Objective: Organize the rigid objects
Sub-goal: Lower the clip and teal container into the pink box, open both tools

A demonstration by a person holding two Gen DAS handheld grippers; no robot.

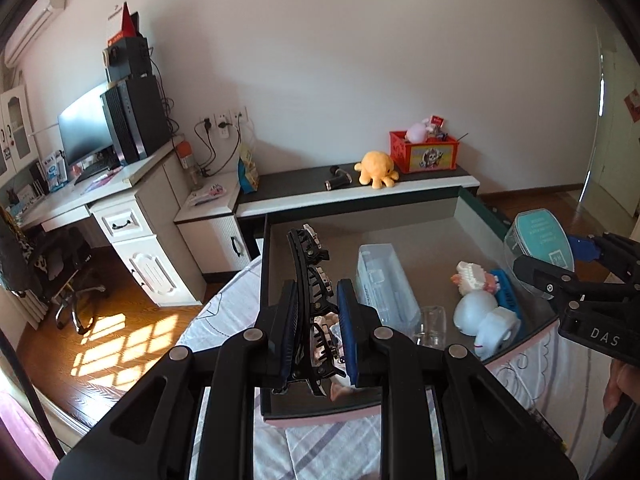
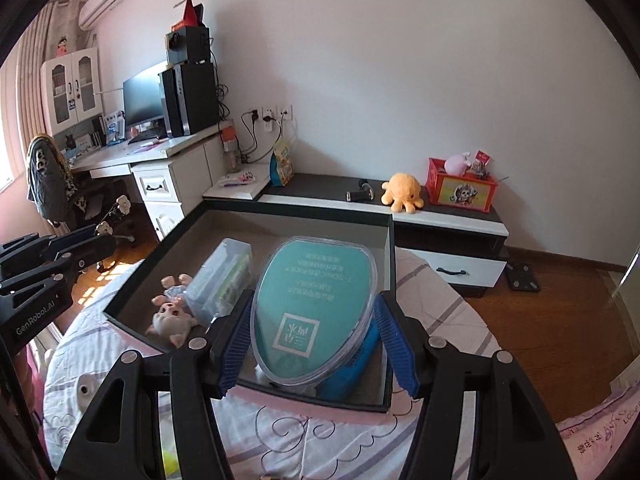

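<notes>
My left gripper is shut on a long black hair clip with white trim, held on edge over the left part of a dark-walled box that lies on the bed. In the right wrist view the left gripper and its hair clip show at the far left. My right gripper is shut on a clear oval case with a teal card inside, tilted above the box. The right gripper and oval case hang over the box's right wall.
In the box lie a clear plastic case, a small glass, toy figures and a blue item. Behind it, a low cabinet carries an orange plush octopus and a red crate. A desk and chair stand left.
</notes>
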